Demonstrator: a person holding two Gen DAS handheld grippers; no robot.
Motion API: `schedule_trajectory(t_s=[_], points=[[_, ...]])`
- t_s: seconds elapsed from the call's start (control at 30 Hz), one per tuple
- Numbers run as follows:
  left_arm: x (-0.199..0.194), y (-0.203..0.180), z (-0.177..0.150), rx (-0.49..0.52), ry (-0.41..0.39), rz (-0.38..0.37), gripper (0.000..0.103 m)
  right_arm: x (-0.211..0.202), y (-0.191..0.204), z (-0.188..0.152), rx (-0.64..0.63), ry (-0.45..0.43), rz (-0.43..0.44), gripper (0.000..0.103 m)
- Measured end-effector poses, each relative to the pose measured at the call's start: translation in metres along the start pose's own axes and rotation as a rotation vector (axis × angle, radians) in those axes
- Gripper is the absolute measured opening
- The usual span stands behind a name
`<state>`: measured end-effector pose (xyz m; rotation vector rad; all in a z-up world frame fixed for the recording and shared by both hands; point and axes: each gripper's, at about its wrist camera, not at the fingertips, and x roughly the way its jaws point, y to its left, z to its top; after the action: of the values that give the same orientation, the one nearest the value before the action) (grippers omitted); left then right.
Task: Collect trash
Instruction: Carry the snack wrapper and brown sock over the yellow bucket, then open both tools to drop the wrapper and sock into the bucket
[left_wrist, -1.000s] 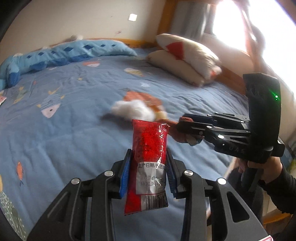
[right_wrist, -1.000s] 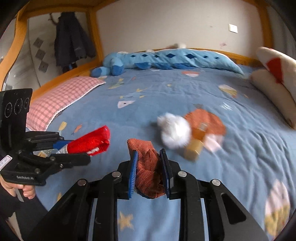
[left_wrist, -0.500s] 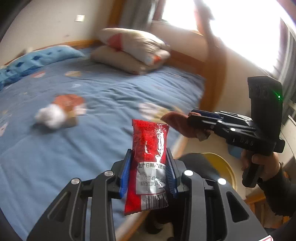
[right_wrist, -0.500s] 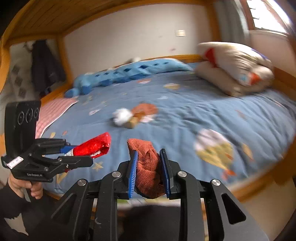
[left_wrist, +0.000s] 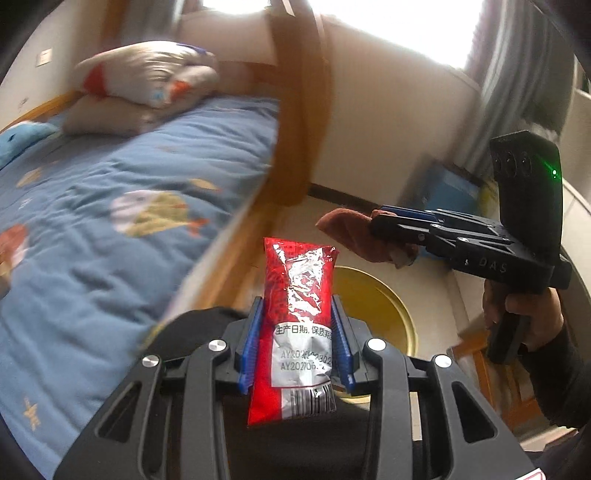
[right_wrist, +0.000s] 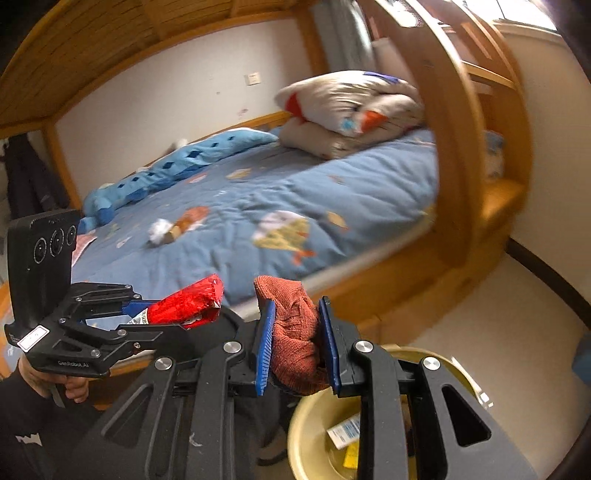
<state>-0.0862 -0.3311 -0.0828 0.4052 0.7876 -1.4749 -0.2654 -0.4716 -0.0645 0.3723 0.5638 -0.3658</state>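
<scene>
While the wooden bunk bed (right_wrist: 454, 155) with its blue patterned quilt (right_wrist: 295, 206) fills most of both views, the two grippers hang off its near edge, above the floor. Stacked pillows (right_wrist: 351, 110) lie at the far end of the quilt, and a long blue plush toy (right_wrist: 177, 166) runs along the wall side. On the floor beside the bed stands a round yellow bin (right_wrist: 314, 424), open at the top, with a few bits of packaging lying inside; in the left wrist view the same yellow bin (left_wrist: 373, 295) shows behind the held packet. Out on the quilt, well apart from both grippers, a white fluffy ball (right_wrist: 159, 229) lies touching a small tan block (right_wrist: 173, 233).

The left hand-held gripper (left_wrist: 295, 343) is clamped on a red snack packet (left_wrist: 295, 325), its blue pads pressing the packet's two sides, the packet standing upright with its printed silver panel and barcode facing the camera. The right hand-held gripper (right_wrist: 295, 343) is clamped on a crumpled rust-red cloth (right_wrist: 295, 332), which bulges up between the pads and sits above the near rim of the bin. Seen from the right wrist, the packet (right_wrist: 188, 304) points toward the cloth, close beside it but apart.
</scene>
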Motion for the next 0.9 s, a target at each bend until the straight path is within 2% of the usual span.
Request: schedule_trajectory(t_s=[0.4, 0.63, 0.83, 0.87, 0.9], points=[[0.079, -0.049, 0.001, 0.044, 0.147, -0.087, 0.035, -0.025, -0.061, -0.047, 0.116, 0.04, -0.06, 0.024], [0.115, -0.053, -0.002, 0.009, 0.224, -0.119, 0.035, -0.026, -0.086, -0.062, 0.166, 0.047, -0.078, 0.026], [0.131, -0.059, 0.005, 0.029, 0.247, -0.124, 0.035, -0.034, -0.104, -0.066, 0.213, 0.035, -0.091, 0.028], [0.136, -0.062, 0.005, 0.029, 0.256, -0.13, 0.036, -0.034, -0.107, -0.067, 0.217, 0.041, -0.099, 0.031], [0.139, -0.062, 0.006, 0.028, 0.266, -0.134, 0.045, -0.034, -0.109, -0.067, 0.223, 0.046, -0.095, 0.033]])
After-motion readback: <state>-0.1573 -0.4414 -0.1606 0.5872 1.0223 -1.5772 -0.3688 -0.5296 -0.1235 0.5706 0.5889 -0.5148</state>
